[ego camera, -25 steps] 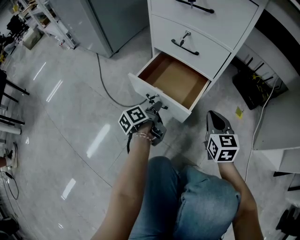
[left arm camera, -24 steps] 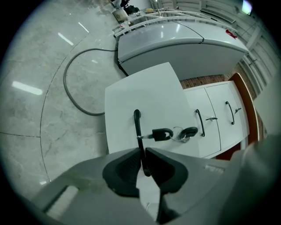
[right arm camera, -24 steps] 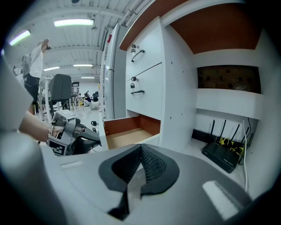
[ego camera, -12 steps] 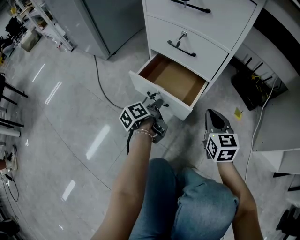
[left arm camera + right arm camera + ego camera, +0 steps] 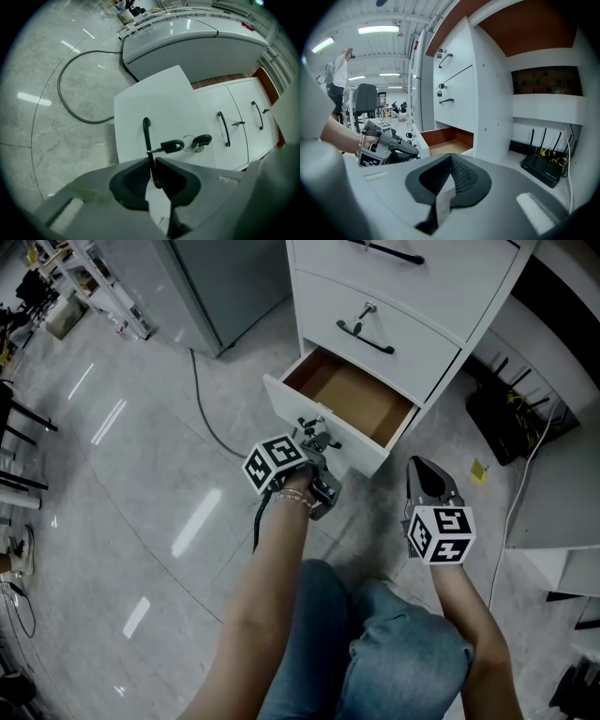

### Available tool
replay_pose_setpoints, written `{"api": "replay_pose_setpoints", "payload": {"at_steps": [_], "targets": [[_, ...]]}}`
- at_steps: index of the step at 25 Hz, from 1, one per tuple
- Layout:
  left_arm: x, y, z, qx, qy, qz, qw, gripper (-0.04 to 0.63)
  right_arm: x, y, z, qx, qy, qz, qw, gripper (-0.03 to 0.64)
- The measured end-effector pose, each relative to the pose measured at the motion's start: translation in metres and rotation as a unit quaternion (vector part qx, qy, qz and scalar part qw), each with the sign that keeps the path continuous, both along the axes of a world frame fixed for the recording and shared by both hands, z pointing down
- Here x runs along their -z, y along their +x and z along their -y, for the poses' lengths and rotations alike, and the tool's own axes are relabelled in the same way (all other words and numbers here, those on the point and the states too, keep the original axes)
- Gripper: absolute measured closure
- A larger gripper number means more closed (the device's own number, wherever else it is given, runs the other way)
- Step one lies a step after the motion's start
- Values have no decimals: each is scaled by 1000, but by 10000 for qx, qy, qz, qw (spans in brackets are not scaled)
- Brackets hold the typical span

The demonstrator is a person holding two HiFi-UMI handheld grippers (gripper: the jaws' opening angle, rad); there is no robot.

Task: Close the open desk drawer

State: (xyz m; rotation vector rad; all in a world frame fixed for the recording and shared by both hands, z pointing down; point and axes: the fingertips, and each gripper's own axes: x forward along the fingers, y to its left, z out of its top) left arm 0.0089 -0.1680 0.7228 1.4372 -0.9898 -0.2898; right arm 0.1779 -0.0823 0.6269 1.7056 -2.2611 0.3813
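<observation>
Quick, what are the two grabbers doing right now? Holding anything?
The left gripper is shut on the drawer handle.
The right gripper is shut and holds nothing.

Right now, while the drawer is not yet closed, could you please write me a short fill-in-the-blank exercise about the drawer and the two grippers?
1. The left gripper is shut on the black ____ of the drawer.
2. Inside, the open drawer is ____.
3. A black-headed ____ is pushed into the drawer's front.
4. The right gripper is shut and holds ____.

Missing words: handle; empty; key; nothing.
</observation>
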Motion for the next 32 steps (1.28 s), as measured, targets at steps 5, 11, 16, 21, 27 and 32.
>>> {"api": "replay_pose_setpoints", "payload": {"at_steps": [5,11,16,21,27,32], "targets": [[0,4,6,61,-76,31,9999,574,-2,3,1,13,0,1,10000,618],[0,12,16,93,-159,52,9998,575,-3,7,6,72,5,-22,10000,618],[0,20,24,89,-169,30,9998,577,-3,8,13,102,27,-33,9999,618],[0,26,33,53,-172,95,9998,577,-5,9,16,122,34,-32,9999,618],[1,37,46,7,-194,175,9997,577,-12,16,19,75,-18,-2,10000,618],[1,46,57,10,-169,155,9997,577,-19,20,22,47,-51,17,10000,618]]}}
